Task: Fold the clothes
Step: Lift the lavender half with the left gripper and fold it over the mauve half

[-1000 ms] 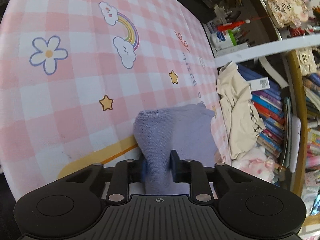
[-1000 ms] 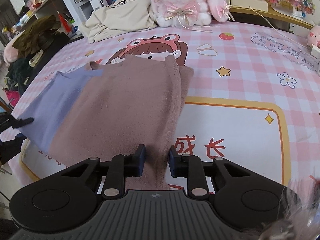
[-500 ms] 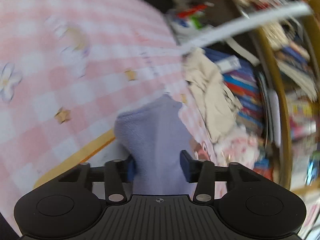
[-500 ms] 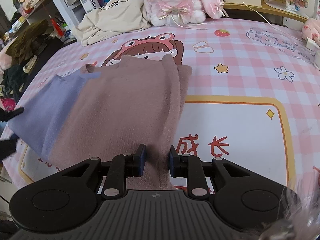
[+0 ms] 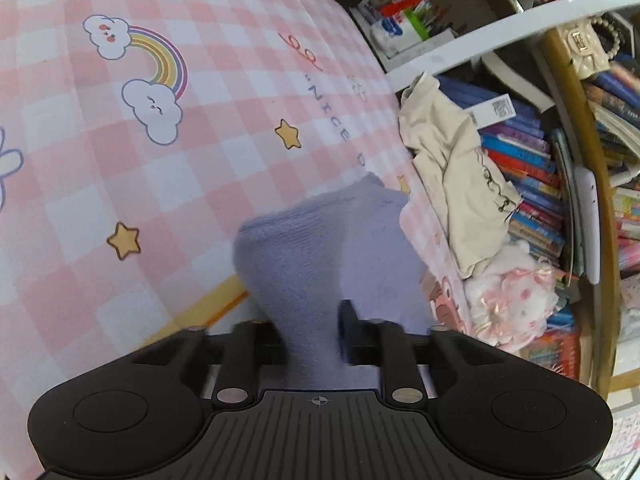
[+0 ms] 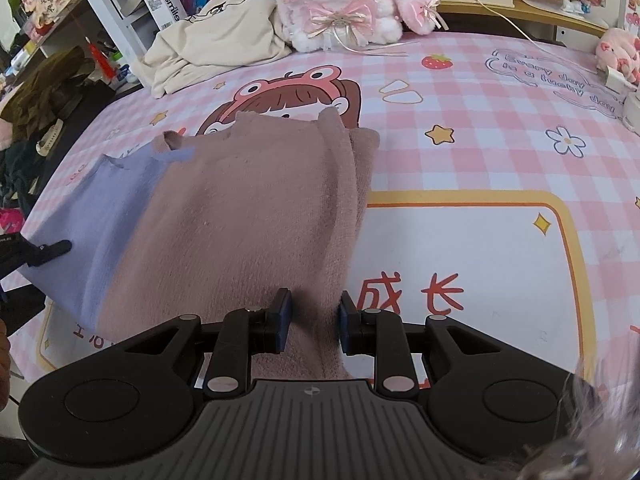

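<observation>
A fuzzy sweater, mauve-pink (image 6: pixel 256 216) with a lavender part (image 6: pixel 92 220), lies partly folded on the pink checked bed sheet (image 6: pixel 480 152). My right gripper (image 6: pixel 314 316) is shut on the mauve hem at the near edge. My left gripper (image 5: pixel 310 320) is shut on the lavender part (image 5: pixel 316 256) and holds it bunched up off the sheet. The left gripper's fingertip (image 6: pixel 52 249) shows at the far left of the right wrist view, at the lavender edge.
A cream garment (image 6: pixel 216 44) and a white plush rabbit (image 6: pixel 340 4) lie at the bed's far side, against a bookshelf (image 5: pixel 536 184). A small pink plush (image 6: pixel 616 52) sits far right. A dark pile of clothes (image 6: pixel 44 92) lies off the bed at left.
The left gripper opened briefly while swinging, then closed again on the lavender cloth. The right gripper stays clamped on the mauve hem and has barely moved.
</observation>
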Action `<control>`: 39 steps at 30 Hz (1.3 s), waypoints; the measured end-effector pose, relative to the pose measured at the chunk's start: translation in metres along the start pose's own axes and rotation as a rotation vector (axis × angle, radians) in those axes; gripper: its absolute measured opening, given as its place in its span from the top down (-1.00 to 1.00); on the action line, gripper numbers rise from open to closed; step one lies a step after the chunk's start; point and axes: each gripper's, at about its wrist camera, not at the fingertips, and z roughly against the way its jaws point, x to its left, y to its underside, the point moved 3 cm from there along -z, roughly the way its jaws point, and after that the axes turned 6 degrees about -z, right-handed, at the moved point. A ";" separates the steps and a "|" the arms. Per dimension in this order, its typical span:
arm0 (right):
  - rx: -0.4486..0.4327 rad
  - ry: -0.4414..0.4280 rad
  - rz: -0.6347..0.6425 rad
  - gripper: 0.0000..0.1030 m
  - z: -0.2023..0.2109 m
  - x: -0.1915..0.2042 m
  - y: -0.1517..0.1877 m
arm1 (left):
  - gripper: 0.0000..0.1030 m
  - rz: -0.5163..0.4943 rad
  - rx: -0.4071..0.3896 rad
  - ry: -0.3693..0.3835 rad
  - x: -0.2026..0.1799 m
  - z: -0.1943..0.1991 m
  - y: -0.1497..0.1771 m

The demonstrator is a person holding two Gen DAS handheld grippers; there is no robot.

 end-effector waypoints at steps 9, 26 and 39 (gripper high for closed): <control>0.028 -0.059 0.085 0.55 -0.017 0.038 -0.002 | 0.71 0.072 -0.045 0.026 0.034 0.011 -0.028; 0.014 -0.092 0.179 0.52 -0.056 0.094 -0.023 | 0.70 0.069 -0.085 0.019 0.061 0.012 -0.076; -0.003 -0.091 0.154 0.43 -0.050 0.091 -0.018 | 0.65 0.097 -0.079 0.057 0.067 0.011 -0.079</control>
